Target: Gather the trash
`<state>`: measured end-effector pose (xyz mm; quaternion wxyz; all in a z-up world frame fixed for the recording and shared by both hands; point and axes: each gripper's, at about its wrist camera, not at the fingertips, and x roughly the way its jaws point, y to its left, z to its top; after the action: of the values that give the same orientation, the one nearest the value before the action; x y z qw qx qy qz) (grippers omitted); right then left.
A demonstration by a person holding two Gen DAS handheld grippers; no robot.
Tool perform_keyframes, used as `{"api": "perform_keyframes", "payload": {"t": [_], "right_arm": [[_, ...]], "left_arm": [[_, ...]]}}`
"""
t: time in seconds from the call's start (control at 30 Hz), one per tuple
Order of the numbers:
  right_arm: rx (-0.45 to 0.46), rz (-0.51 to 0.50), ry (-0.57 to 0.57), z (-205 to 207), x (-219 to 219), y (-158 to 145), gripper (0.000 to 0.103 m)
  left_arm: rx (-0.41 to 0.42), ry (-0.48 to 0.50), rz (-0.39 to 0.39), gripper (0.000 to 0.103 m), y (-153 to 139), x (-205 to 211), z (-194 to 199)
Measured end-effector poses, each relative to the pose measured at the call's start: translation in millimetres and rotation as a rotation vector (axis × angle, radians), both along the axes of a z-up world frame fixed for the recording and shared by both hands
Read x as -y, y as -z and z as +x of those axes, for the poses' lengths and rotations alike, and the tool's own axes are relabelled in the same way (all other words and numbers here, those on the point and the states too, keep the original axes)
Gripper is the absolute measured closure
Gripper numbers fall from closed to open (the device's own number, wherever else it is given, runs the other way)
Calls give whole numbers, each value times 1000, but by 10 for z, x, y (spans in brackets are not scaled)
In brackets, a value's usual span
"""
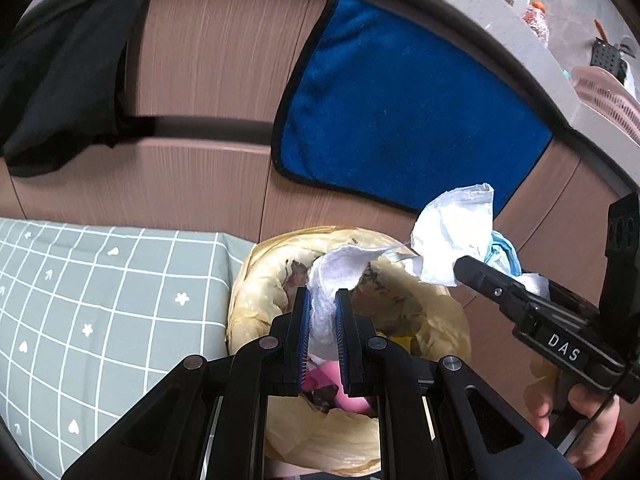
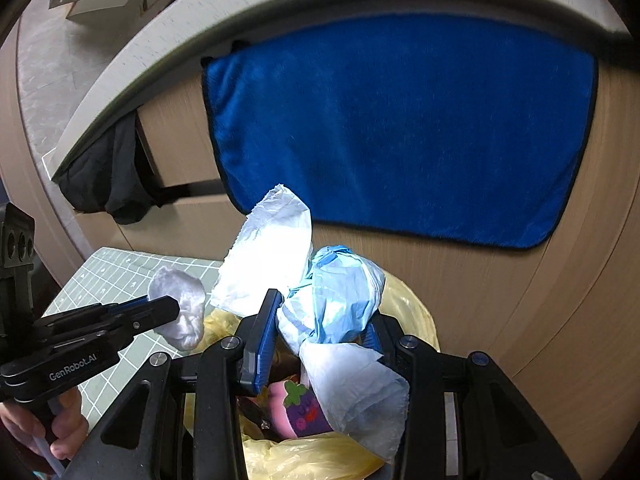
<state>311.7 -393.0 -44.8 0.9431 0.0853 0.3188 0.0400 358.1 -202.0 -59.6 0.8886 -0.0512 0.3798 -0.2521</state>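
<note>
A bin lined with a yellow bag [image 1: 260, 280] stands below both grippers; its bag also shows in the right wrist view [image 2: 408, 304]. My left gripper [image 1: 323, 300] is shut on a crumpled white tissue [image 1: 340, 272] above the bin, also seen from the right wrist view [image 2: 180, 312]. My right gripper [image 2: 324, 316] is shut on a bundle of white and light-blue plastic wrapper [image 2: 336, 300], held over the bin's right rim; the bundle [image 1: 452, 232] and the gripper [image 1: 464, 268] show in the left wrist view. Pink packaging [image 2: 296, 404] lies inside the bin.
A blue towel [image 1: 400, 112] hangs on the wooden cabinet front [image 1: 208, 80] behind the bin. A black cloth [image 1: 60, 80] hangs to the left. A green grid-pattern mat [image 1: 100, 300] lies left of the bin. A pink basket [image 1: 604, 100] sits on the counter at right.
</note>
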Motion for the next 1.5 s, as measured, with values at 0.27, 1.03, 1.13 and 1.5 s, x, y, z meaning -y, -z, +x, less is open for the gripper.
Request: {"api": "perform_keyframes", "payload": {"t": [0.27,1.03,1.13,1.5], "right_arm": [[-39,7,-5,139,-32,177,67],[-62,12,51,33,-143,184,44],[-44,6,51,-147,-205,69,41],[80,-2,-45,-1449,-870,-497,33]], "left_arm": [[-32,-2,-4,90,139,8,94],[-102,-10,-49,58,22,-214,26],[-67,-26,-36,58,-110,-353,-150],[134,-165,127,58,-689,-1145,-1728]]}}
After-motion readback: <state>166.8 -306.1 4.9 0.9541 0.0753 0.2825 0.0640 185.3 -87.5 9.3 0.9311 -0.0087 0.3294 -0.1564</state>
